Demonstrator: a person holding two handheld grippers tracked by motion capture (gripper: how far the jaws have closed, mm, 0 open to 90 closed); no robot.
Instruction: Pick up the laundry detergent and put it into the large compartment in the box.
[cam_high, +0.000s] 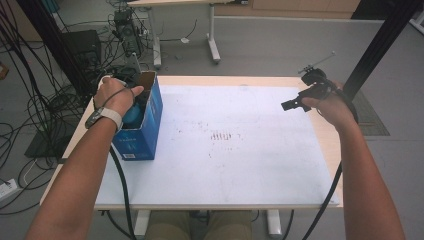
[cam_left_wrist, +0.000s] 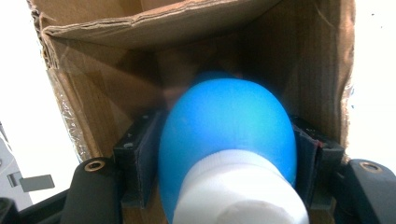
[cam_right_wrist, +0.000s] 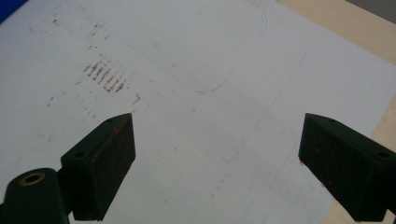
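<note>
A blue egg-shaped bulb with a white cap (cam_left_wrist: 229, 126) sits between the jaws of my left gripper (cam_left_wrist: 226, 140), and both pads touch its sides. The gripper points down into an open blue cardboard box (cam_high: 142, 137), whose brown inner walls (cam_left_wrist: 93, 88) surround the bulb. In the high view the left hand (cam_high: 116, 95) covers that gripper at the box's opening, with a bit of the blue bulb (cam_high: 131, 115) showing below it. My right gripper (cam_high: 290, 104) hovers over the table's right side. Its jaws (cam_right_wrist: 217, 140) stand wide open with nothing between them.
The box stands at the left edge of a table covered by a white sheet (cam_high: 235, 150) with faint brown smudges (cam_right_wrist: 105, 74). Cables, a black frame post (cam_high: 375, 45) and another table's legs stand on the floor behind.
</note>
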